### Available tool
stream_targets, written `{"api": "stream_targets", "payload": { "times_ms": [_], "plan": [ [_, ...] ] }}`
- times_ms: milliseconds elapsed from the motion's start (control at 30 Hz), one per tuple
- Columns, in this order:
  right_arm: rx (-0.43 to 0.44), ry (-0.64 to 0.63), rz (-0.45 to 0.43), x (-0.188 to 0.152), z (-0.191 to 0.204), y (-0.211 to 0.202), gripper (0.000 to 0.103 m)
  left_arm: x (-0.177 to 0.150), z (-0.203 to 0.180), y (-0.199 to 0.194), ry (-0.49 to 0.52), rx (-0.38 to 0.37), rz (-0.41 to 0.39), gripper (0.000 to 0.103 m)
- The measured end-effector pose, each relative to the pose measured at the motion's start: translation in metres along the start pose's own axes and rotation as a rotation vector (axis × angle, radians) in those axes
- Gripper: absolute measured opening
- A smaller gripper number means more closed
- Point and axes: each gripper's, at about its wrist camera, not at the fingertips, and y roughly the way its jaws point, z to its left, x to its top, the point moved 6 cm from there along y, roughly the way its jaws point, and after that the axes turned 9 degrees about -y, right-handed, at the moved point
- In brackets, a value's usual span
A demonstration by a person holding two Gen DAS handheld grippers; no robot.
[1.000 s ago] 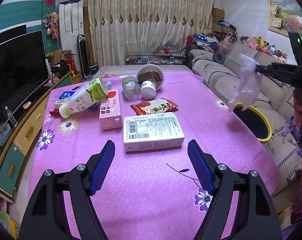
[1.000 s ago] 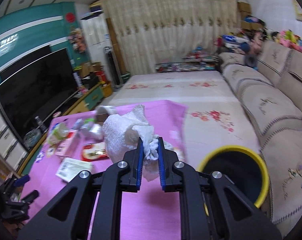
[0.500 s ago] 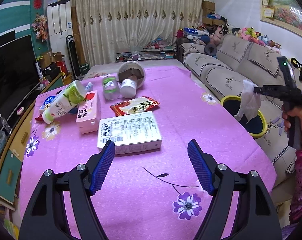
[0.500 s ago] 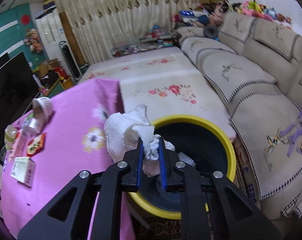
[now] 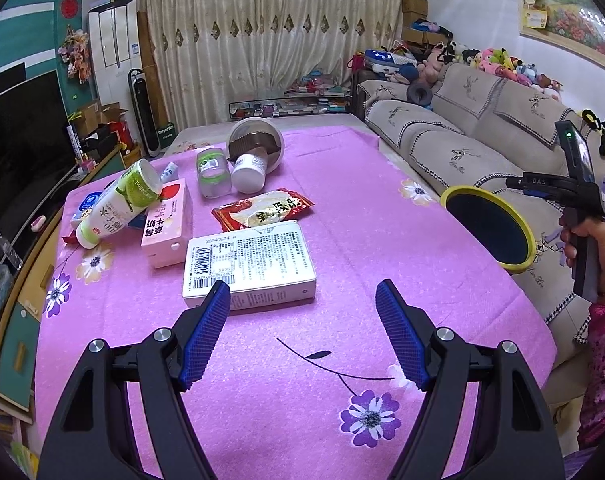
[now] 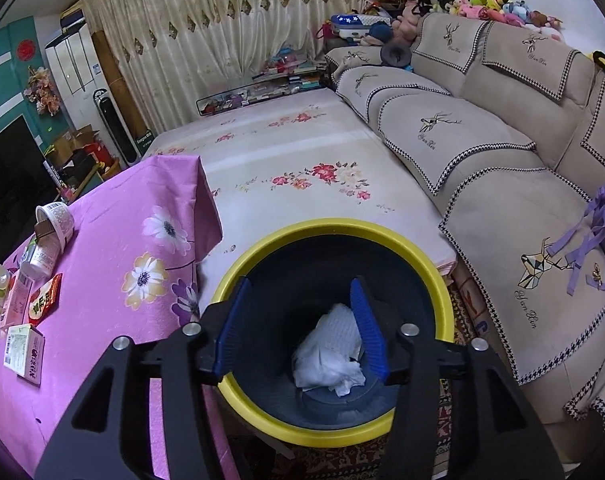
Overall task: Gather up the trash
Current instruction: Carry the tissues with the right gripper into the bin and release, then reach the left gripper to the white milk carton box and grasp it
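Note:
A crumpled white tissue lies inside the dark bin with a yellow rim, which stands on the floor beside the table. My right gripper hangs just above the bin; its jaws are opening and its pads press on nothing. My left gripper is open over the pink flowered tablecloth, its left fingertip at the near edge of a white printed box. Behind the box lie a red snack packet, a pink carton and a green-and-white bottle.
Two small jars and a tipped paper bowl lie at the table's far end. A beige sofa runs along the right behind the bin. A person's hand holds the right gripper. A TV cabinet stands left.
The right gripper came down over the bin, opened and let the tissue go; it now lies in the bin. The left gripper has edged towards the white box.

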Motion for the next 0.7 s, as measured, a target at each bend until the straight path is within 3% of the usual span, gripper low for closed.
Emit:
{"api": "stream_targets", "payload": {
  "times_ms": [700],
  "plan": [
    [0.036,-0.068,-0.043,0.003,0.037,-0.019,0.055,0.0,0.08,0.077,-0.061,-0.031,0.13,0.079]
  ]
}}
